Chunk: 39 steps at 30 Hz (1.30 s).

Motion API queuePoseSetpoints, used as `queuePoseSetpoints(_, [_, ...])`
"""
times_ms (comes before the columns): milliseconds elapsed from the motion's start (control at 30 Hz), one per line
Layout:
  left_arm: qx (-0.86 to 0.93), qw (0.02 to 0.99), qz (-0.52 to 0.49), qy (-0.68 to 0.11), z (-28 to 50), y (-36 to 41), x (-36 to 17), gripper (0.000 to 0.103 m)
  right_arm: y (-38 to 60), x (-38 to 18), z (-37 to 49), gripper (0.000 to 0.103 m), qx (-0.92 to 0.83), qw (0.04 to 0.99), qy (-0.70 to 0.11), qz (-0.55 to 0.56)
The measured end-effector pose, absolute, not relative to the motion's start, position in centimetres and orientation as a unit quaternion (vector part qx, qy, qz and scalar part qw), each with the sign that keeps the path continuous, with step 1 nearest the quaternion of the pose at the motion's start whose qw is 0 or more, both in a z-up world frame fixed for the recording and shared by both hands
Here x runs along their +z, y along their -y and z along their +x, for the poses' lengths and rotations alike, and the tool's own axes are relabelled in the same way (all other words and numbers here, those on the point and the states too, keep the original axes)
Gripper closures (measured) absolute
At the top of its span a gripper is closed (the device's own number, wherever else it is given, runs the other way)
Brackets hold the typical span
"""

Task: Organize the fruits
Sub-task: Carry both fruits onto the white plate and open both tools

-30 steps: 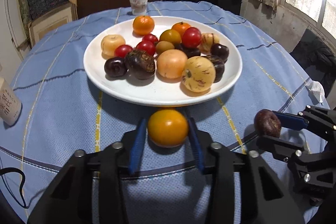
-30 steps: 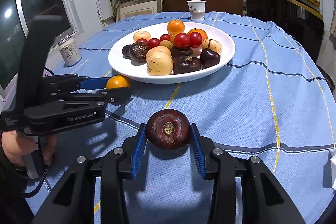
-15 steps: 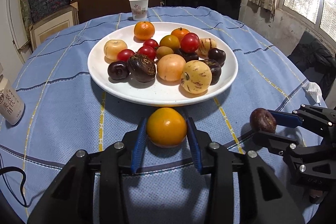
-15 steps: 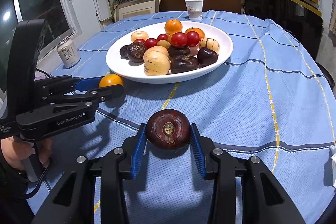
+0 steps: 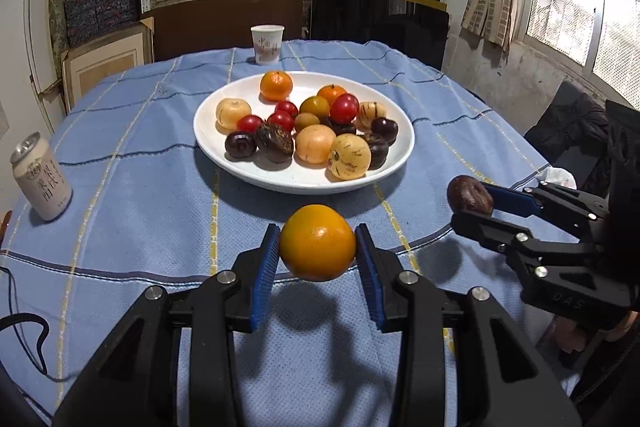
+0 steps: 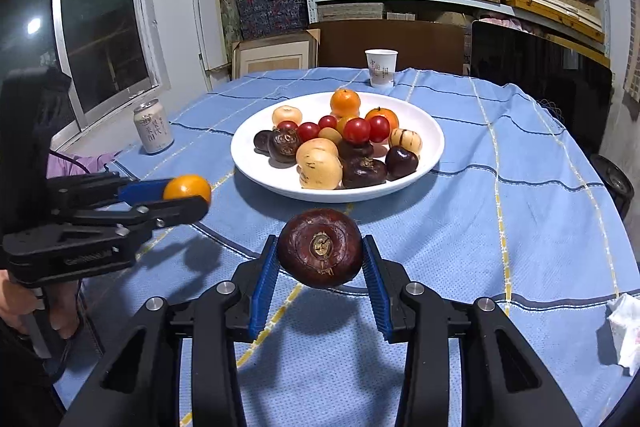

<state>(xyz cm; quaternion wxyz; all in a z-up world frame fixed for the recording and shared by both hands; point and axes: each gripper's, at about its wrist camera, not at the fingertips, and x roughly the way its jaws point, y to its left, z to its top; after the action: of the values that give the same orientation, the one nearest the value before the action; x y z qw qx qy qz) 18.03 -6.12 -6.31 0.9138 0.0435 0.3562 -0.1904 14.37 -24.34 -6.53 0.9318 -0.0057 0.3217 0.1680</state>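
Looking along the left gripper (image 5: pixel 317 254), one orange-yellow fruit (image 5: pixel 317 242) is clamped between the two blue pads (image 5: pixel 264 277), held above the blue checked tablecloth (image 5: pixel 132 187) just in front of the white plate (image 5: pixel 404 131). The fruit is near-round; no stem end shows, so its pointing direction cannot be told. The plate carries roughly sixteen fruits: two oranges, four red tomatoes, about five dark ones, the remainder pale or yellow. One can (image 5: pixel 42 183) stands upright at the left edge, one paper cup (image 5: pixel 267 43) beyond the plate. At the right, the right gripper (image 5: pixel 472 205) grips one dark brown fruit (image 5: pixel 469 195).

Looking along the right gripper (image 6: pixel 320 255), its two pads press on that single dark brown fruit (image 6: pixel 320 247), held above the cloth in front of the plate (image 6: pixel 434 143). It is slightly flattened, long axis running pad to pad, with the stem scar facing the camera. At the left, a hand (image 6: pixel 24 311) holds the left gripper (image 6: pixel 188 197), closed on the orange-yellow fruit (image 6: pixel 187 187). One crumpled tissue (image 6: pixel 626 327) lies at the right edge.
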Motion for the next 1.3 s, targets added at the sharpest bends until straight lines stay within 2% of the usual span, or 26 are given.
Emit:
queuePoseSetpoints(267, [-0.196, 0.925, 0.057, -0.32, 18.1, 6.0, -1.7, 0.065, 23.8, -1.9, 14.9, 0.061, 0.181, 0.938, -0.296, -0.023])
queuePoseSetpoints(467, [-0.191, 0.927, 0.07, -0.314, 23.5, 6.9, 2.0, 0.065, 23.8, 2.5, 20.3, 0.061, 0.172, 0.943, -0.284, -0.037])
queuePoseSetpoints(600, [-0.19, 0.918, 0.055, -0.343, 28.6, 7.4, 1.4, 0.065, 23.7, 2.9, 25.9, 0.061, 0.164, 0.937, -0.306, -0.035])
queuePoseSetpoints(833, [-0.185, 0.899, 0.044, -0.393, 35.2, 8.0, -2.4, 0.065, 22.8, -0.5, 33.4, 0.061, 0.173, 0.919, -0.353, -0.026])
queuePoseSetpoints(1000, [-0.176, 0.9, 0.017, -0.398, 36.4, 6.9, -3.1, 0.039, 22.1, -0.7, 34.3, 0.055, 0.17, 0.923, -0.344, -0.03])
queuePoseSetpoints(1033, [-0.169, 0.904, 0.016, -0.392, 36.2, 6.5, -2.8, 0.031, 22.1, -0.5, 33.9, 0.054, 0.17, 0.924, -0.34, -0.031])
queuePoseSetpoints(1133, [-0.165, 0.91, 0.012, -0.38, 34.8, 5.8, -1.9, 0.02, 22.8, 0.6, 31.9, 0.054, 0.169, 0.929, -0.33, -0.019])
queuePoseSetpoints(1167, [-0.164, 0.911, 0.012, -0.379, 33.9, 5.6, -1.6, 0.011, 23.0, 0.9, 31.1, 0.053, 0.17, 0.929, -0.328, -0.01])
queuePoseSetpoints(1233, [-0.162, 0.913, 0.013, -0.373, 31.9, 5.3, -0.9, 0.007, 23.5, 1.5, 28.3, 0.049, 0.169, 0.931, -0.323, 0.0])
queuePoseSetpoints(1300, [-0.156, 0.917, 0.021, -0.366, 29.1, 5.1, -0.3, 0.006, 23.8, 1.8, 24.8, 0.038, 0.172, 0.934, -0.312, 0.002])
